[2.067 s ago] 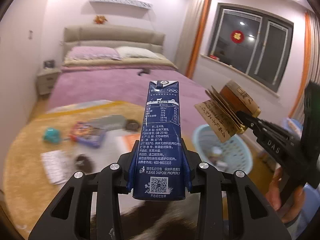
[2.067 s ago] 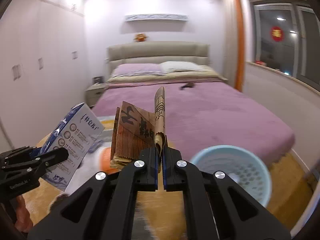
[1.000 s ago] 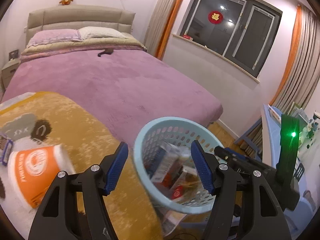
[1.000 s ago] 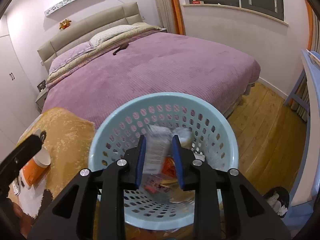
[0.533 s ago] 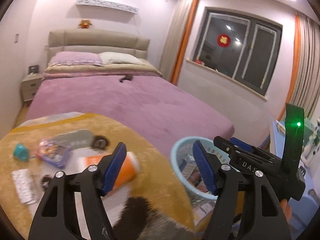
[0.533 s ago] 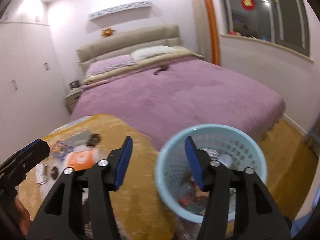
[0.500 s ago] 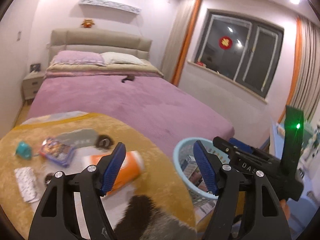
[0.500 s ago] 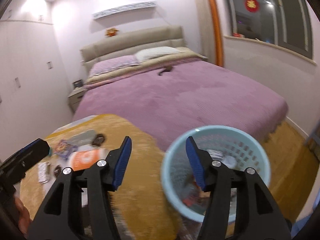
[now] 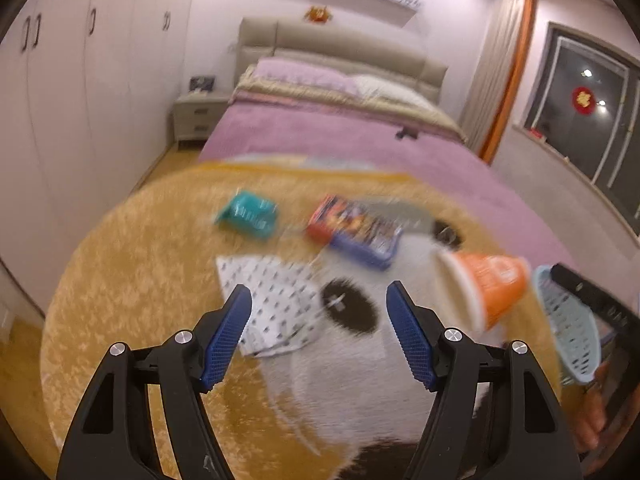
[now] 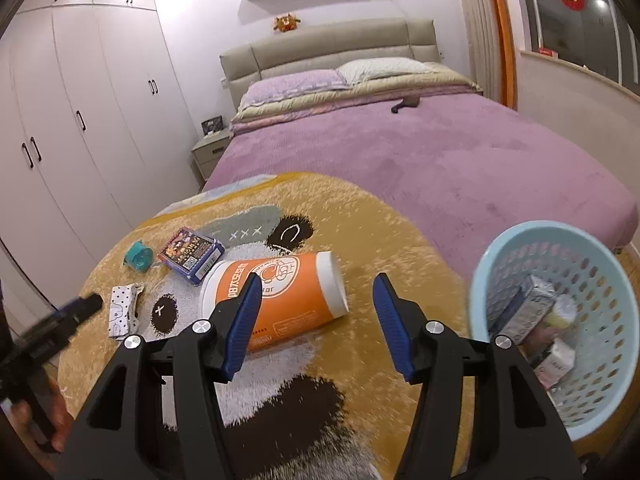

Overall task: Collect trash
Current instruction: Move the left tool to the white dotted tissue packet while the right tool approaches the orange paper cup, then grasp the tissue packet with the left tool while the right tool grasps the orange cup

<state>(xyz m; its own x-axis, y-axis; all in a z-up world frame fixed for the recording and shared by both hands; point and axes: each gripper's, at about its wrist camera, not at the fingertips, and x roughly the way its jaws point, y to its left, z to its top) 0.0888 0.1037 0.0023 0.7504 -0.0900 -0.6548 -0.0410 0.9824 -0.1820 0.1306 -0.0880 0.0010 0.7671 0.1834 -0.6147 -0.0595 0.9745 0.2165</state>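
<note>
Bed (image 10: 420, 148) with purple cover beyond round yellow rug (image 10: 380, 240). White wardrobe (image 10: 80, 100) left, nightstand (image 10: 210, 152) beside headboard, window (image 9: 592, 120) right.

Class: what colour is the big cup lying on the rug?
Orange with white ends, the cup; clearest in the right wrist view.

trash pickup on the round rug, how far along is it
Done: cartons already lie in the pale blue perforated basket. In hand: nothing; left gripper and right gripper are both open and empty. Left on the yellow rug: orange paper cup, purple box, teal wrapper, dotted white packet.
</note>
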